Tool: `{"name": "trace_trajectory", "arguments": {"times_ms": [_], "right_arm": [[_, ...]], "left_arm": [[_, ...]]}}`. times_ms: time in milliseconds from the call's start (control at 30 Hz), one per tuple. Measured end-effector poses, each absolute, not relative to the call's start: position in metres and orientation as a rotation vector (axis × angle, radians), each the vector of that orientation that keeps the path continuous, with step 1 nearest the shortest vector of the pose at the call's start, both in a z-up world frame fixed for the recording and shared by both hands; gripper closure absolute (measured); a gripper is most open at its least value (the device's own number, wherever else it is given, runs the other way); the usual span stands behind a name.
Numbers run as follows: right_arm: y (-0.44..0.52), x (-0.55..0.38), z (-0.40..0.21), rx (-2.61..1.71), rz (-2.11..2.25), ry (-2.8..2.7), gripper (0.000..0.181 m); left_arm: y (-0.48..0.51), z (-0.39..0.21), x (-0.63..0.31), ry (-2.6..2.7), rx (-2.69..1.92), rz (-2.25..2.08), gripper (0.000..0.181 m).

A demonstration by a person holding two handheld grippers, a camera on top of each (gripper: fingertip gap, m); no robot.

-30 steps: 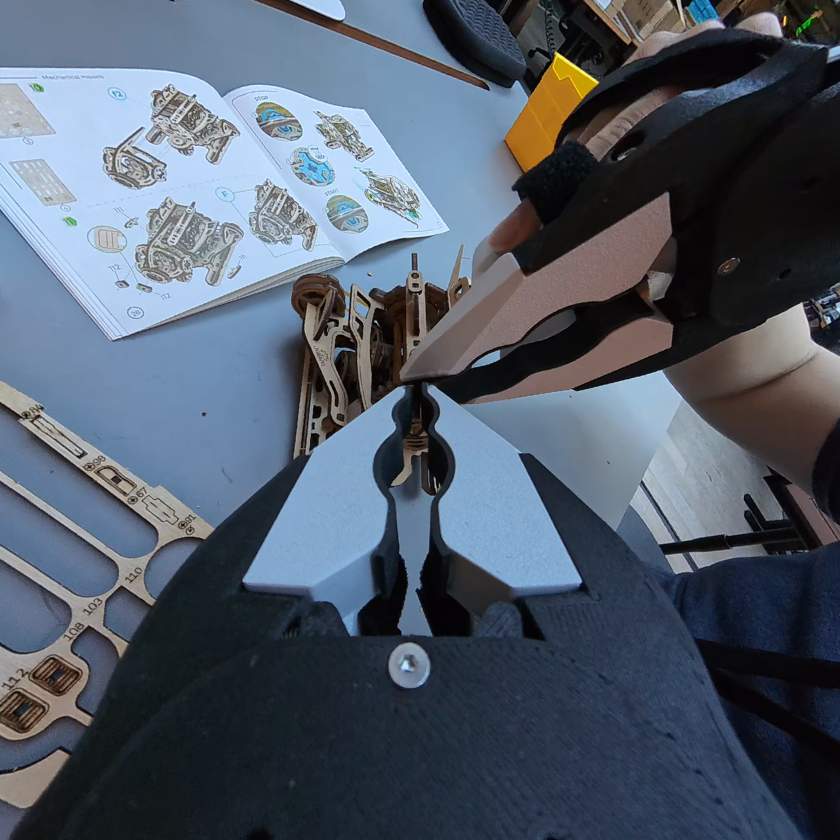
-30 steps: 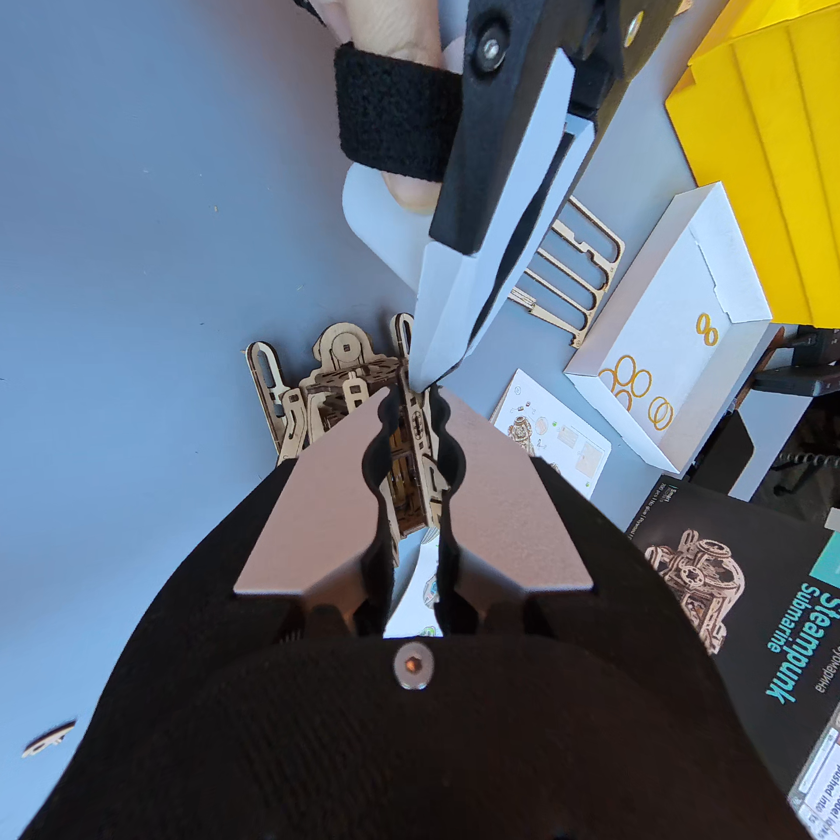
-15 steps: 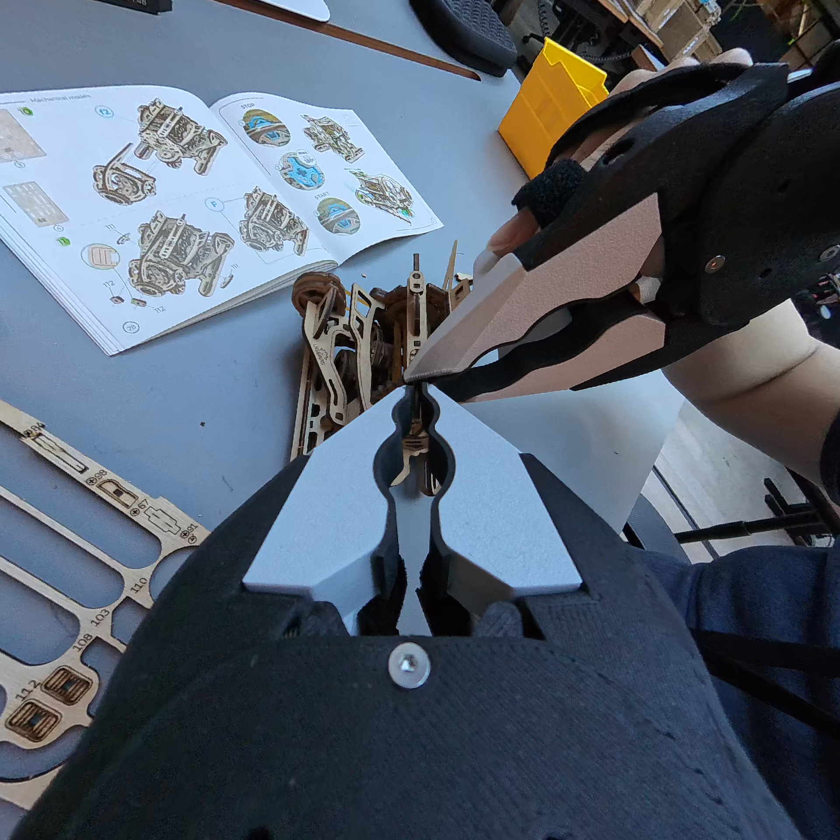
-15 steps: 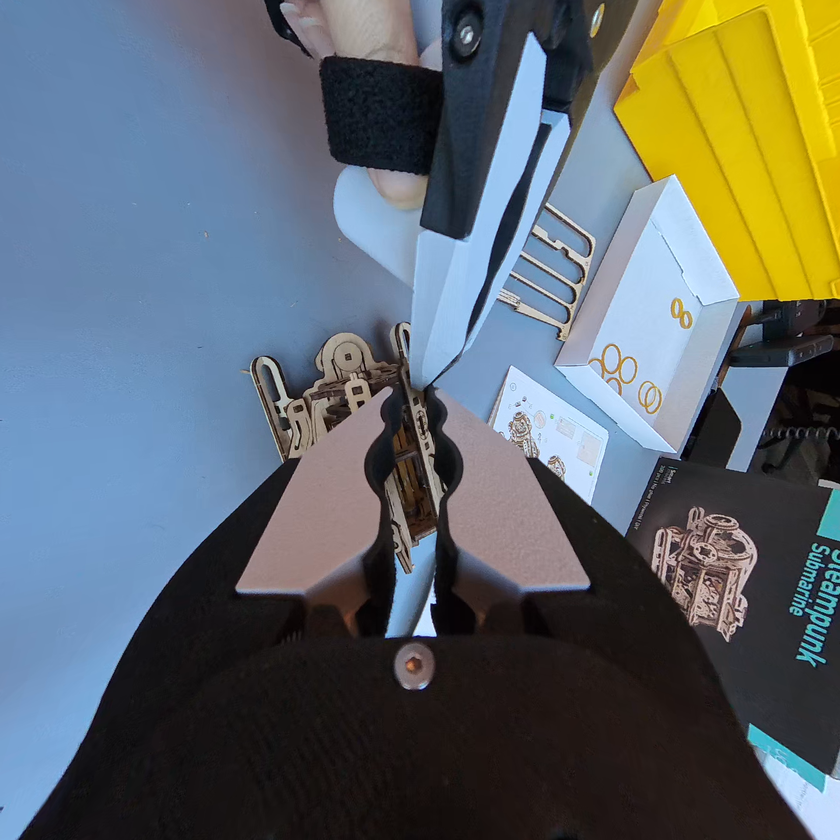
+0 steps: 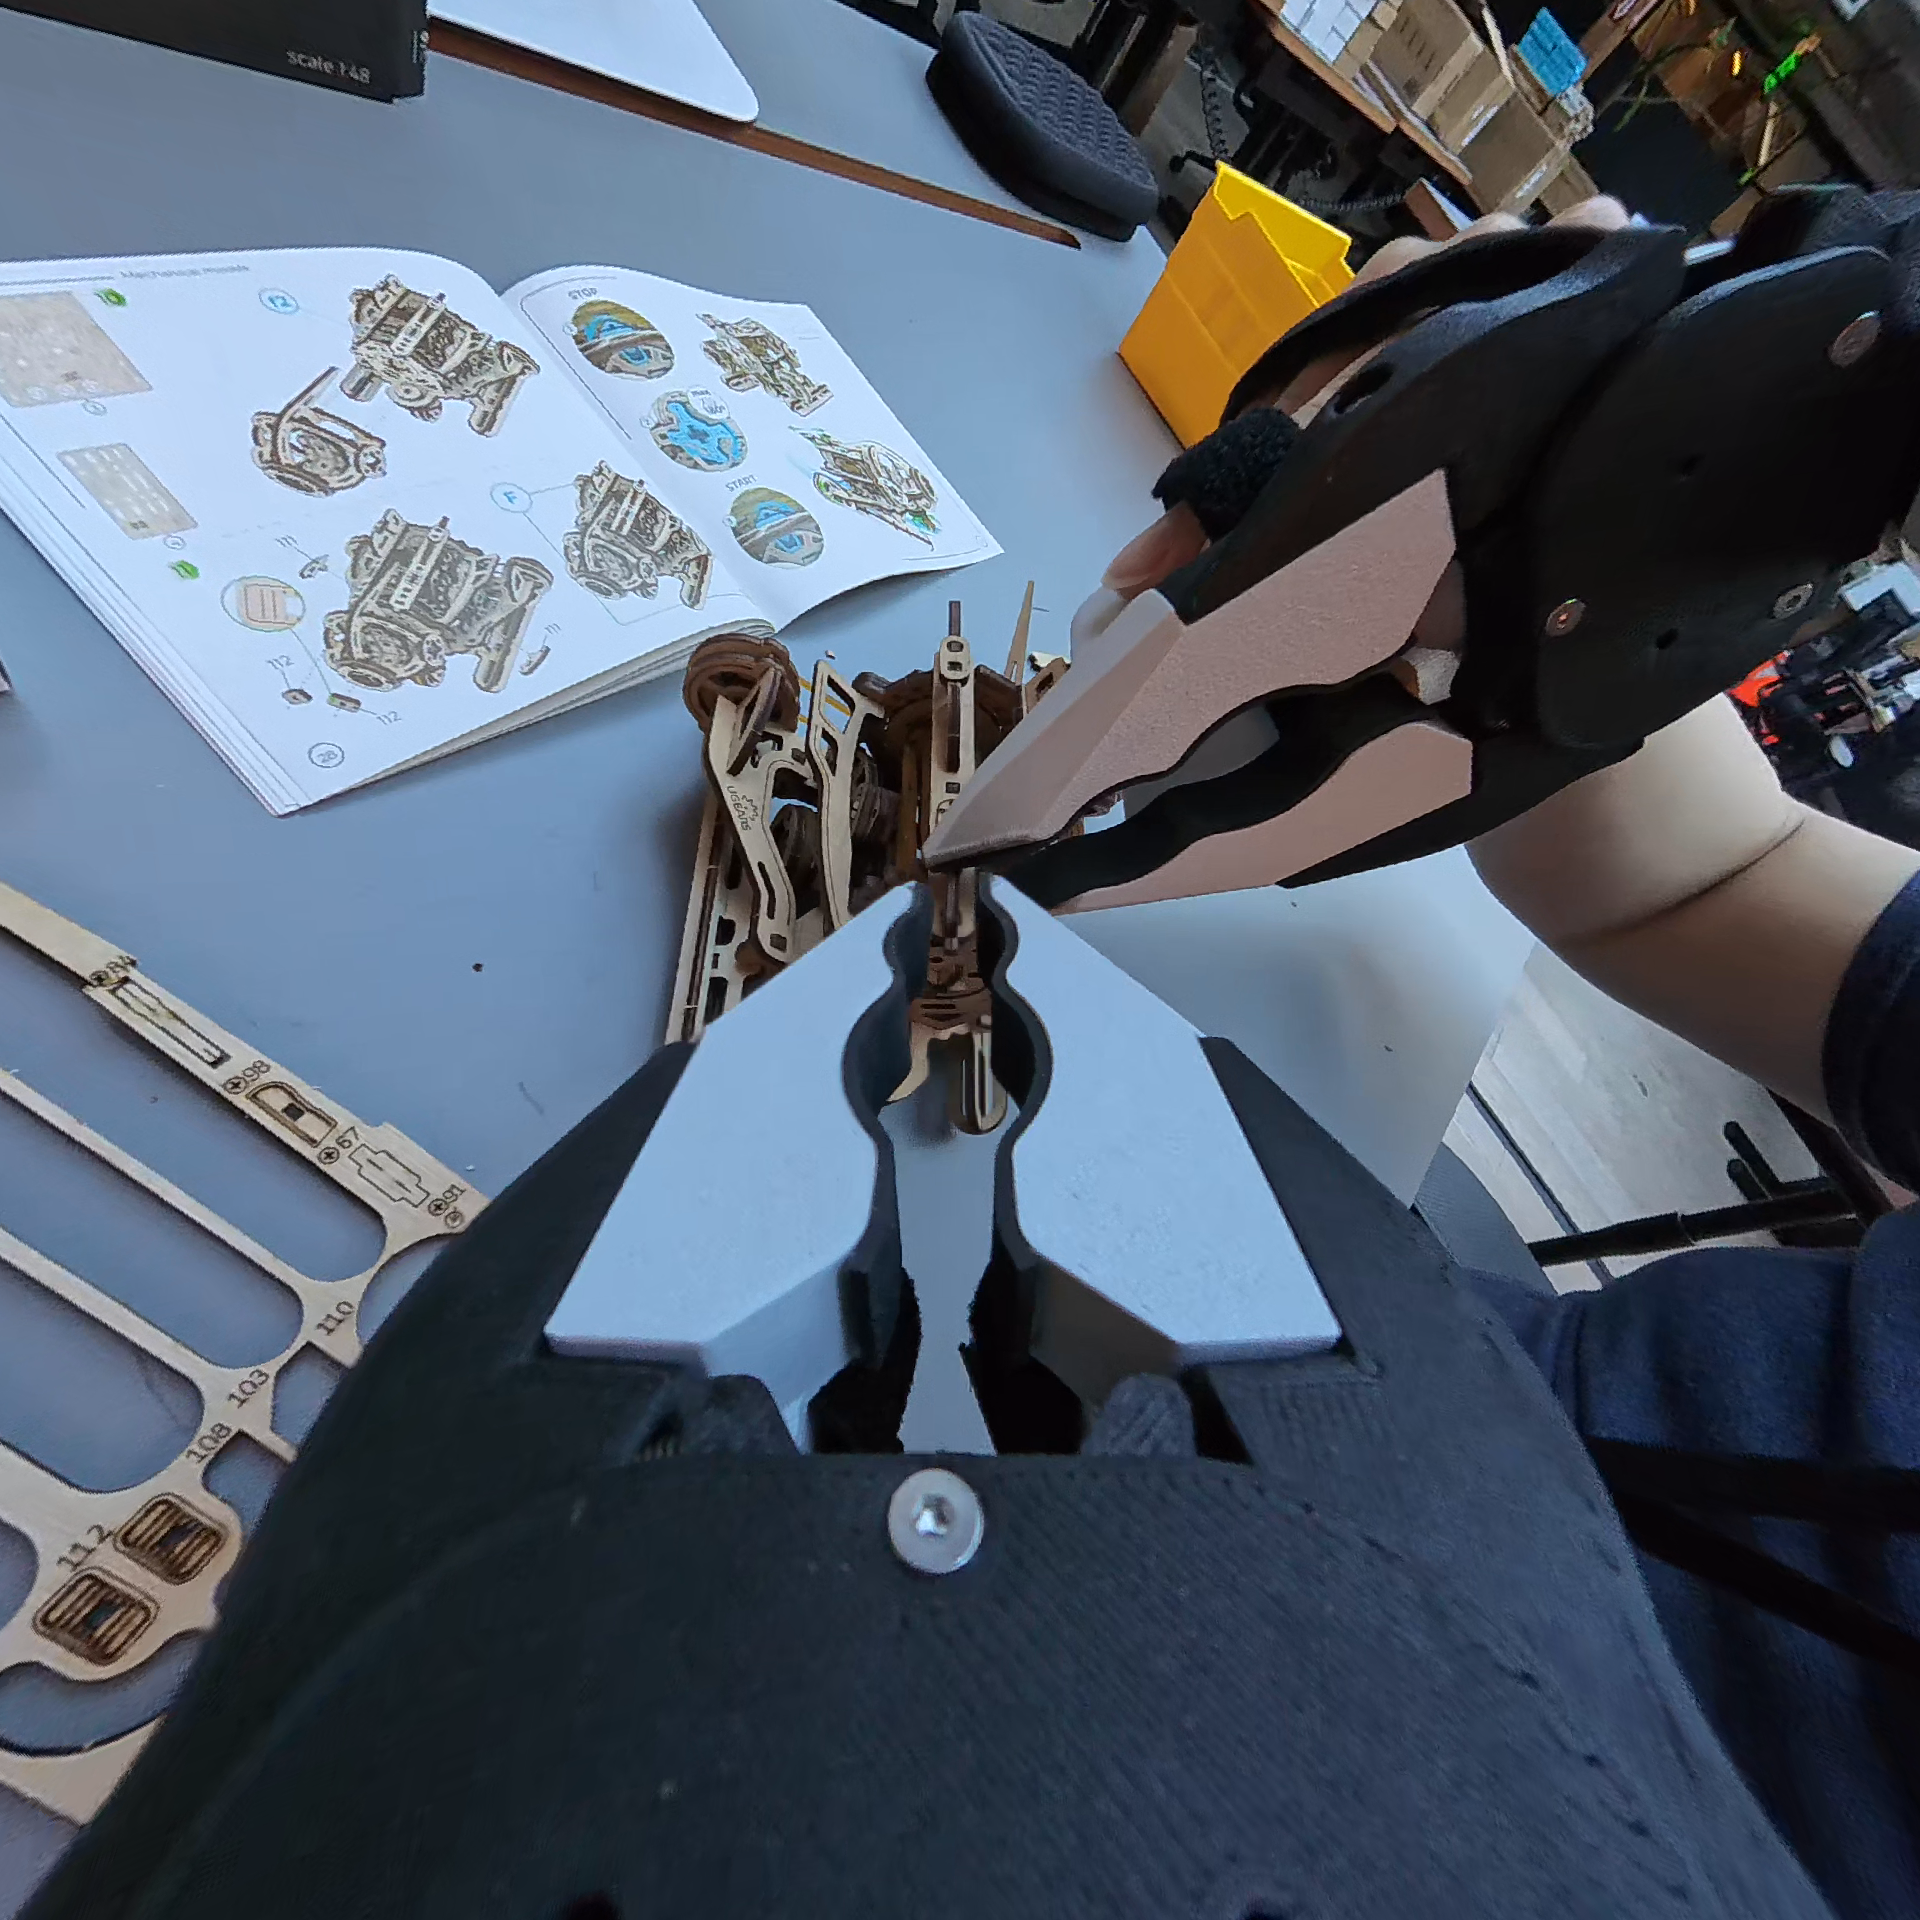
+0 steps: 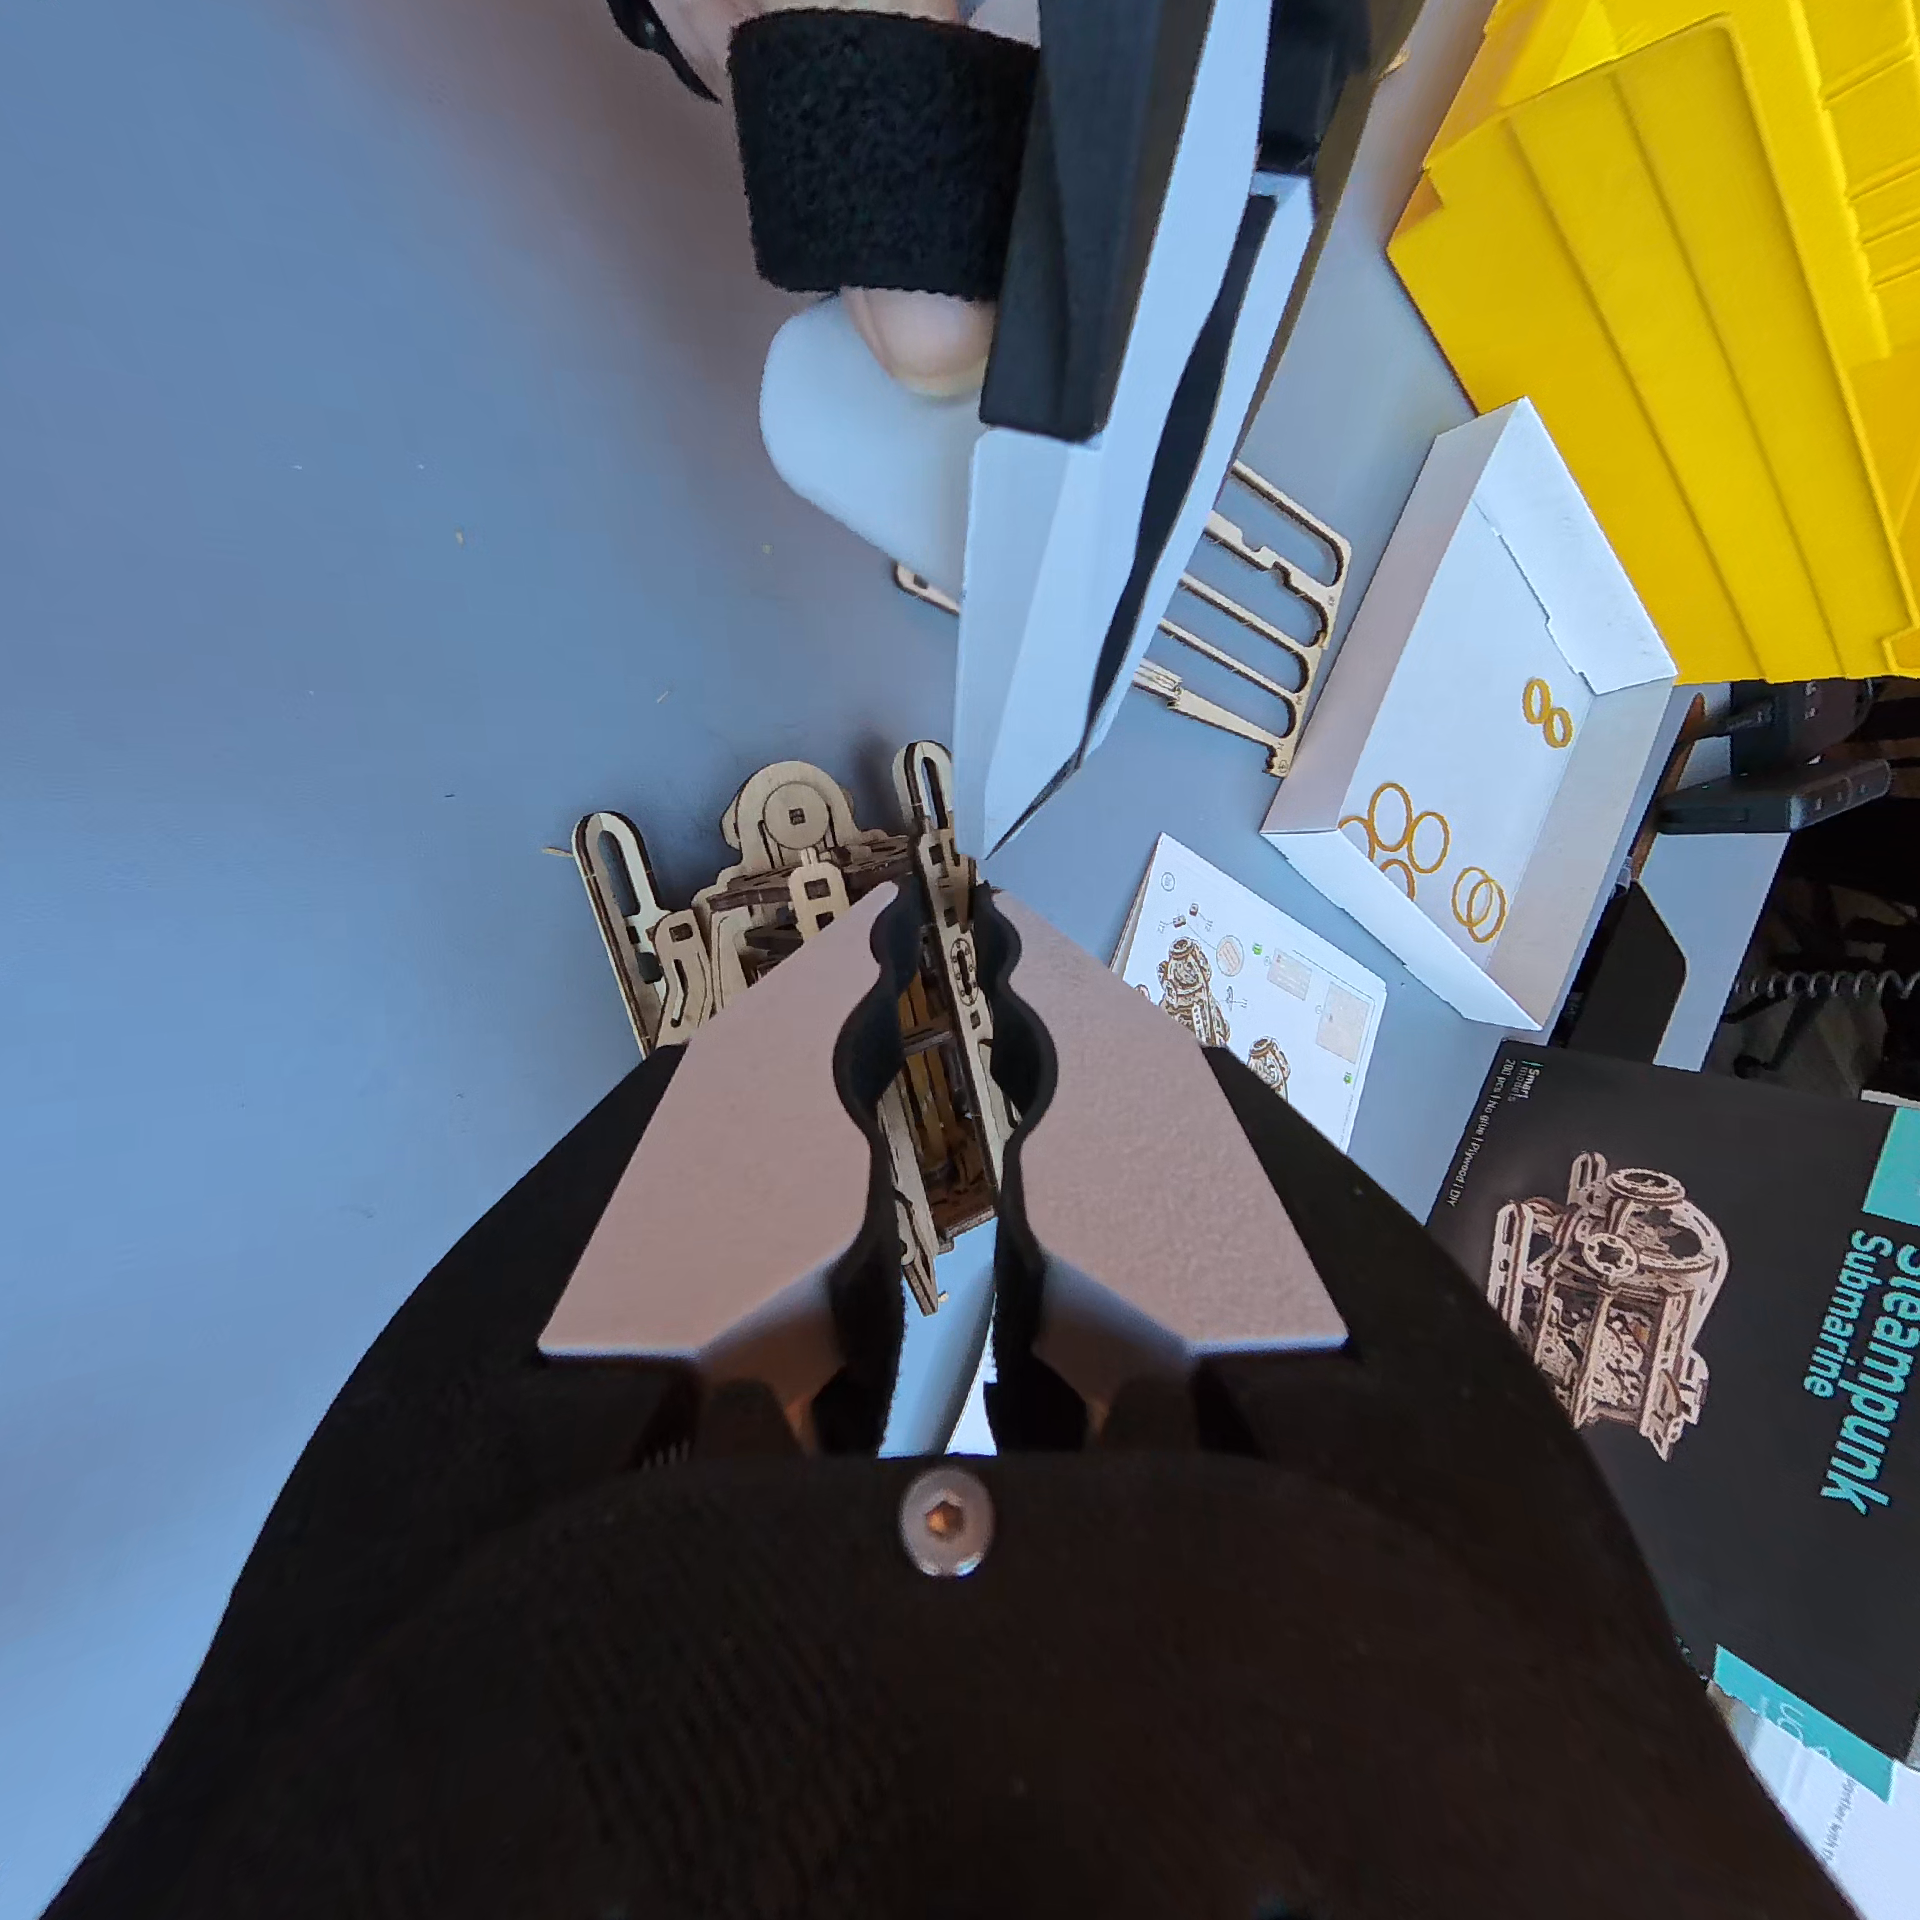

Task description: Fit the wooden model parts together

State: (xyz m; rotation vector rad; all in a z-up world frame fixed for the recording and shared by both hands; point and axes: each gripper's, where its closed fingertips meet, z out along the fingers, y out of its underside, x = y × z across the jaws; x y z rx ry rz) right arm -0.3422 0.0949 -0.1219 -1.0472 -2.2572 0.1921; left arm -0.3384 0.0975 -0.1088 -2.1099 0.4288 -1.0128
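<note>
On the grey table [image 5: 312,914], just beside the open instruction booklet [image 5: 436,488], the wooden model [image 5: 831,800] stands pinched from two sides, the left gripper [image 5: 951,894] and right gripper [image 6: 945,894] both closed narrowly on its upright plates.

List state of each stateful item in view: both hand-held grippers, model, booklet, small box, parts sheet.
left hand-held gripper: shut on wooden model
right hand-held gripper: shut on wooden model
wooden model: partly built, gripped by both at one spot
instruction booklet: open, flat on the table
white box: open, yellow rings inside
parts sheet: flat, most parts punched out
yellow bin: upright at table edge
</note>
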Motion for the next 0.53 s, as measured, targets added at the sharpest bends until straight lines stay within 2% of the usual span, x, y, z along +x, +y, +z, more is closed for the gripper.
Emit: {"name": "trace_trajectory", "arguments": {"times_ms": [133, 533], "right_arm": [[0.0948, -0.3418, -0.1219, -1.044, 0.188, -2.259, 0.173], [0.0931, -0.3431, -0.1211, -0.971, 0.150, -2.276, 0.174]], "left_arm": [[0.0977, -0.1125, -0.3359, 0.465, -2.118, -0.980, 0.181], [0.0969, -0.1133, -0.3356, 0.590, -2.125, -0.840, 0.181]]}}
